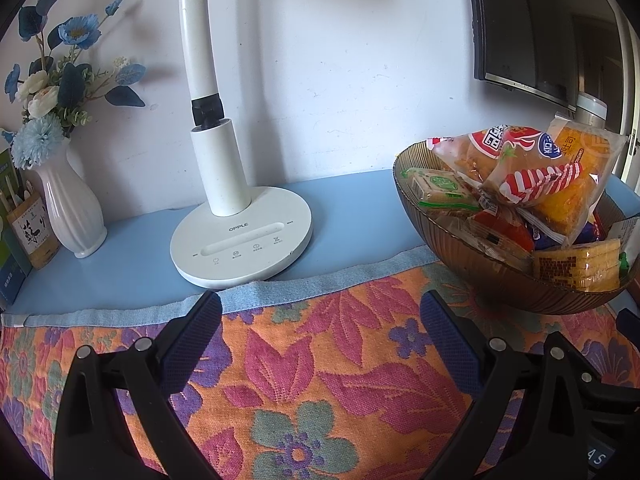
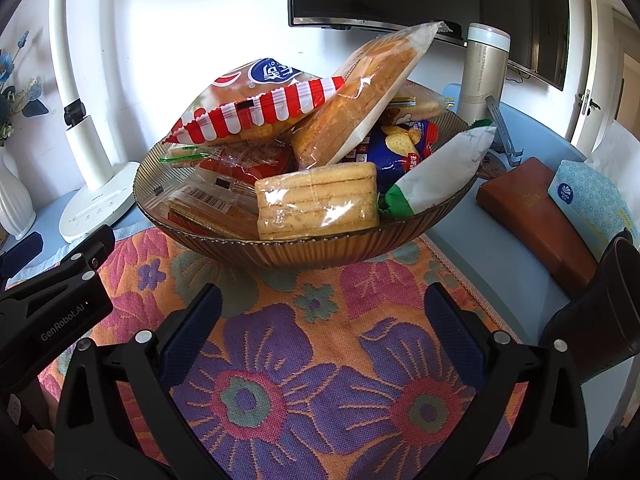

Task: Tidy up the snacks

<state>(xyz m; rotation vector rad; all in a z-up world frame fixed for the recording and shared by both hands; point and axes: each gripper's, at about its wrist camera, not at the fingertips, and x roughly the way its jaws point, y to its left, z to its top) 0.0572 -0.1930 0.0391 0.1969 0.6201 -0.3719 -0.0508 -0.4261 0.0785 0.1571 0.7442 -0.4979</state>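
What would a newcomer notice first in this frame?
The ribbed brown bowl, heaped with wrapped snacks, sits on a bright floral cloth, topped by a red-striped bread packet. To its left stands a white desk lamp, with a vase of blue flowers further left. Both the left gripper and right gripper are open and empty.

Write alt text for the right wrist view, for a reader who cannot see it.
A ribbed brown bowl heaped with packaged snacks sits on a floral cloth, straight ahead of the open, empty right tongs. A white desk lamp stands to its left, a brown case and a tissue pack to its right.
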